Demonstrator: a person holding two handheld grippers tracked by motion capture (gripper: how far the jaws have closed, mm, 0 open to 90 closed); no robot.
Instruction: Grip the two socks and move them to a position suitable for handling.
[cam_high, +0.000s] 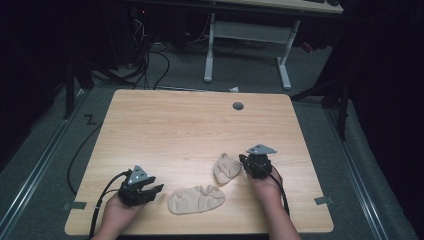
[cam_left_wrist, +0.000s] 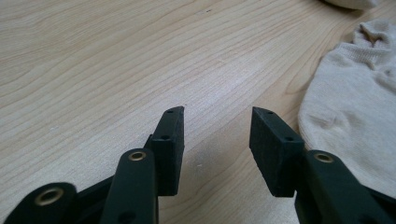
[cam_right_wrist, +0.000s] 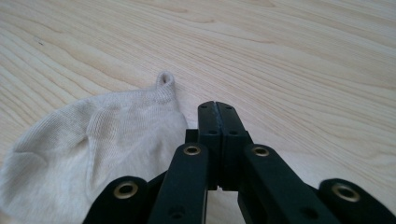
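Both black two-jaw grippers sit low over the near half of the pale wooden table. The left gripper, held in the person's left hand close to the near edge, has its jaws spread well apart with bare wood between them; it grips nothing. Just to its right lies a beige ankle sock, flat and lengthwise along the near edge; in the left gripper view that sock lies beside the right-hand jaw, apart from it.

The right gripper, in the person's right hand, has its jaws pressed together with nothing between them. A second beige ankle sock lies just beside its tip on the left; in the right gripper view this sock spreads to the left of the closed jaws, its small heel tab pointing away.

The far half of the table is bare wood apart from a round grey cable port near the far edge.
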